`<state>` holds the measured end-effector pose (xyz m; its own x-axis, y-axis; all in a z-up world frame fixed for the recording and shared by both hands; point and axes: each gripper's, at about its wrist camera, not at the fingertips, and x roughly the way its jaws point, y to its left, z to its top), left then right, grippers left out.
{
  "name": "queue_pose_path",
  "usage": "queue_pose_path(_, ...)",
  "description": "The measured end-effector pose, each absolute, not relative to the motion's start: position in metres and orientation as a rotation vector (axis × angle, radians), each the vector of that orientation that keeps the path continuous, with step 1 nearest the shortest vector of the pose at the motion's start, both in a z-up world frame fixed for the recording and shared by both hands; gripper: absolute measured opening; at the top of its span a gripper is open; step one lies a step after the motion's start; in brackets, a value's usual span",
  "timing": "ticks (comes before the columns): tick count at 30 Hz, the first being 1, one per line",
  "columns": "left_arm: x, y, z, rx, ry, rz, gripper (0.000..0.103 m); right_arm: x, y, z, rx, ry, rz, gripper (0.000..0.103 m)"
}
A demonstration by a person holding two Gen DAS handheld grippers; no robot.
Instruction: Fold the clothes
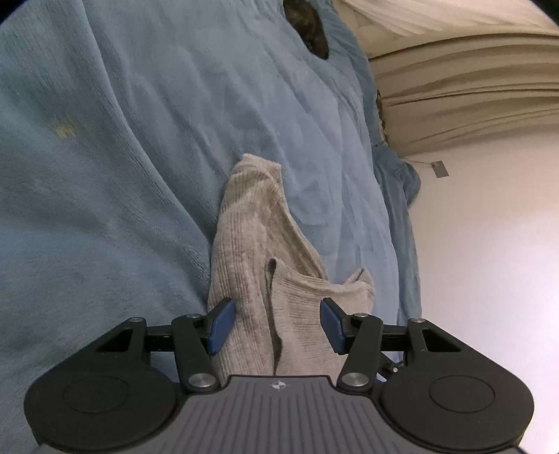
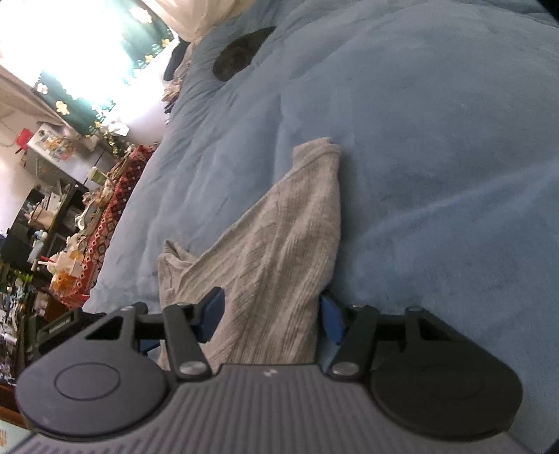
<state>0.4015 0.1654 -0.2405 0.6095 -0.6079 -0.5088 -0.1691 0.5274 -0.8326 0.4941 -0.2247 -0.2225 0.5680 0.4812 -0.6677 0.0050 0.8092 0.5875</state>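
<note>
A grey ribbed knit garment (image 1: pixel 251 251) lies bunched on a blue blanket (image 1: pixel 122 157). In the left wrist view it runs from between the fingers out to a narrow end ahead. My left gripper (image 1: pixel 277 323) is open, its blue pads (image 1: pixel 222 326) standing wide on either side of the cloth. In the right wrist view the same garment (image 2: pixel 279 244) rises to a folded tip, with a loose corner to the left. My right gripper (image 2: pixel 270 319) is also open, its fingers straddling the near end of the fabric.
A dark round patch (image 1: pixel 309 26) sits on the blanket farther off. Beige curtains (image 1: pixel 471 90) and a white wall (image 1: pixel 489 262) lie past the bed's edge. In the right wrist view cluttered shelves (image 2: pixel 42 216) and a red patterned cloth (image 2: pixel 115 202) stand beside the bed.
</note>
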Motion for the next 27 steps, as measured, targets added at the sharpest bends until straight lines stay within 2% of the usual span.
queue_pose_path(2,0.399,0.167,-0.240,-0.996,0.903,-0.296,0.052,0.498,-0.224,-0.228,0.574,0.933,0.312,0.062)
queue_pose_path(4,0.396,0.169,-0.239,-0.984,0.898,-0.281,0.046,0.496,-0.225,-0.229,0.570,0.933,0.331,0.062)
queue_pose_path(5,0.394,0.170,-0.238,-0.978,0.895,-0.274,0.046,0.495,-0.226,-0.229,0.570,0.932,0.341,0.063)
queue_pose_path(7,0.391,0.172,-0.238,-0.965,0.890,-0.259,0.054,0.490,-0.230,-0.227,0.576,0.923,0.364,0.065)
queue_pose_path(10,0.390,0.175,-0.240,-0.974,0.888,-0.262,0.060,0.484,-0.234,-0.228,0.596,0.912,0.385,0.067)
queue_pose_path(17,0.418,0.150,-0.261,-0.971,0.975,-0.324,0.059,0.491,-0.233,-0.238,0.629,0.916,0.374,0.068)
queue_pose_path(18,0.419,0.147,-0.262,-0.955,0.979,-0.324,0.054,0.492,-0.231,-0.239,0.622,0.918,0.371,0.068)
queue_pose_path(19,0.421,0.143,-0.263,-0.939,0.983,-0.324,0.046,0.493,-0.229,-0.240,0.616,0.921,0.368,0.065)
queue_pose_path(20,0.423,0.143,-0.264,-0.935,0.987,-0.323,0.041,0.494,-0.226,-0.241,0.609,0.923,0.365,0.056)
queue_pose_path(21,0.422,0.144,-0.265,-0.944,0.987,-0.324,0.030,0.495,-0.224,-0.242,0.603,0.925,0.362,0.038)
queue_pose_path(23,0.420,0.143,-0.259,-0.944,0.972,-0.318,0.019,0.497,-0.220,-0.244,0.590,0.930,0.356,0.021)
queue_pose_path(24,0.418,0.141,-0.252,-0.925,0.955,-0.314,0.016,0.497,-0.218,-0.243,0.582,0.928,0.354,0.016)
queue_pose_path(27,0.409,0.134,-0.225,-0.845,0.888,-0.313,0.014,0.488,-0.211,-0.225,0.550,0.879,0.356,0.014)
